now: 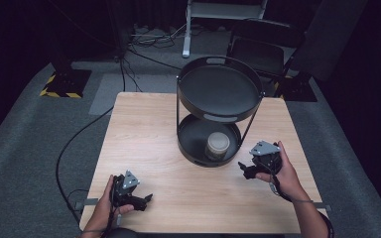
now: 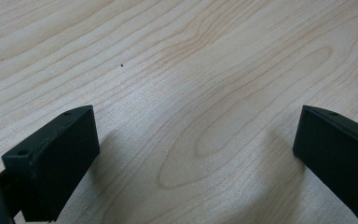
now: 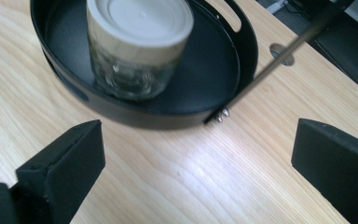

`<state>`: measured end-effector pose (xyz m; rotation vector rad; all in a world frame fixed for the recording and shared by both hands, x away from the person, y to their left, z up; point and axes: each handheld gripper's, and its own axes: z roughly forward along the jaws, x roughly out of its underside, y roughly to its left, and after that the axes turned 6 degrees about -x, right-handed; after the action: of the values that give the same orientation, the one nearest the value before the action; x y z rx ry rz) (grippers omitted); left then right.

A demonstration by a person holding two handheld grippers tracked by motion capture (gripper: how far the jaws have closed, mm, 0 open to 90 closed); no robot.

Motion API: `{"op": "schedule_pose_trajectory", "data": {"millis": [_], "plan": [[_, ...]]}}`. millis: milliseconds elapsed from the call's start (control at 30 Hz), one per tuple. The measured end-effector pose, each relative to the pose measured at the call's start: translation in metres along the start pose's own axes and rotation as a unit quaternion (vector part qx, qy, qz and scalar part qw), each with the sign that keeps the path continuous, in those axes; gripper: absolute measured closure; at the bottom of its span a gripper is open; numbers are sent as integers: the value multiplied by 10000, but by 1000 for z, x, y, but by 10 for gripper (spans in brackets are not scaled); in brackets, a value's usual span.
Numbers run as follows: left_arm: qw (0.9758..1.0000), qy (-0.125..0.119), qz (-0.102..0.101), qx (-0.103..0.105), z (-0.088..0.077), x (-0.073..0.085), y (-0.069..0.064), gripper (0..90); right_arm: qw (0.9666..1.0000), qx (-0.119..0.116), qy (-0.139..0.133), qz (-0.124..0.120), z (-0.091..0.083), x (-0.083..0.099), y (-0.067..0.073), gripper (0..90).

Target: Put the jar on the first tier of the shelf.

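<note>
On the wooden table [image 1: 168, 148], seen from the high view, stands a black rack with two round trays, one above the other. The top tray [image 1: 219, 89] has nothing in it. The bottom tray [image 1: 191, 136] holds a glass jar [image 1: 217, 145] with a pale lid. The jar sits on the near right part of that tray. The right gripper [image 1: 243, 169] is held in a hand, just beside the tray's near right edge, and it points at the jar. The left gripper [image 1: 148, 199] is held in the other hand near the front left of the table, well apart from the rack.

From the left gripper view, both black jaws are spread wide. Bare wood lies between them, and they pinch nothing.

From the right gripper view, the two jaws are spread wide too, with nothing between them but table. The jar [image 3: 137, 46] stands upright in the bottom tray [image 3: 205, 65], a little beyond the jaws. Its lid is on. A thin black rod [image 3: 279, 51] of the rack slants up from the tray's rim at the right.
</note>
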<state>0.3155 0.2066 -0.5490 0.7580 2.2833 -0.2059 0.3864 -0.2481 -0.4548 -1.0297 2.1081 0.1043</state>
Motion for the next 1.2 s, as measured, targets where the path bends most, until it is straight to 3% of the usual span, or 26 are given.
{"op": "schedule_pose_trajectory", "data": {"millis": [767, 1200], "plan": [[10000, 1, -1, -1, 0, 0, 0, 0, 9998, 138, 121, 101, -28, 53, -3, 26], [10000, 1, -1, 0, 0, 0, 0, 0, 9987, 247, 265, 359, -33, 92, -4, 26]]}}
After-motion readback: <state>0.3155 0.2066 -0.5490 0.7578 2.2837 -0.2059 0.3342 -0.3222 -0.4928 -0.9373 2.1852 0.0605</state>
